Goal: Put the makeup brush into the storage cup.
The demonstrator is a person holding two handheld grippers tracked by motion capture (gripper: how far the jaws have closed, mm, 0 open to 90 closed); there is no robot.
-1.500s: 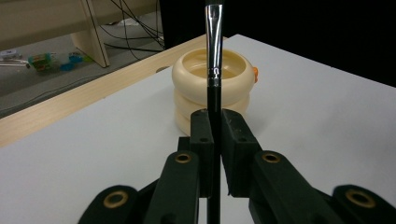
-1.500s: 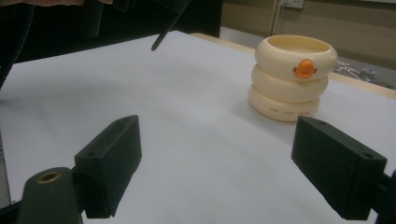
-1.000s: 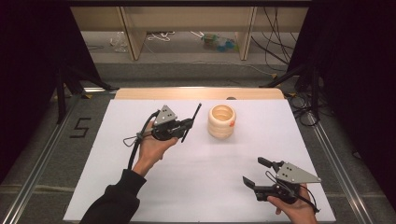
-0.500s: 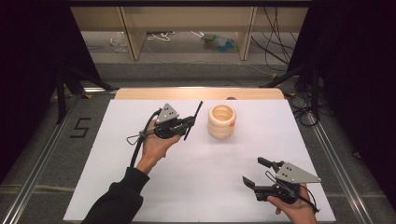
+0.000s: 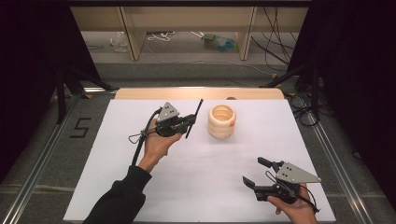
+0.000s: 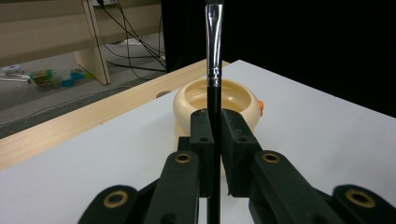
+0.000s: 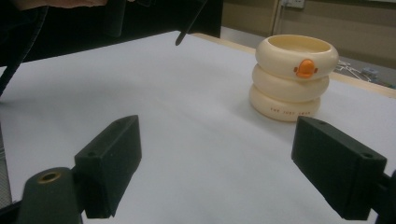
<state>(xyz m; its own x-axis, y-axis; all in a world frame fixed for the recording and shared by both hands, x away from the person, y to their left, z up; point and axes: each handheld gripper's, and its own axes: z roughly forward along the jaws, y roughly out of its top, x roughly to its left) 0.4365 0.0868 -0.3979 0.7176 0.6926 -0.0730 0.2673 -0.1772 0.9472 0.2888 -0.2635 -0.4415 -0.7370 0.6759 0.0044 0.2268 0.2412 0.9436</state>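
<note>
Your left hand-held gripper was closed on the slim black-handled brush with a silver metal ferrule, its pads clamped on the black handle below the ferrule. The brush was held above the white surface, just beside the cream-coloured holder of three stacked rings with a small orange duck bill and not touching it. In the high view its long axis ran along a steep diagonal, the upper end away from you and the lower end toward the surface; in the left gripper view it ran straight up between the jaws, ferrule uppermost, with the tip cut off by the frame's edge. The brush was probably light and stiff, with a smooth, narrow handle that could pivot or slide in a loose grip; the handle near the ferrule seemed the soundest place to hold, and the bristle end best left untouched. Your right hand-held gripper stood wide open and empty, near the surface's front edge, well apart from the holder.
</note>
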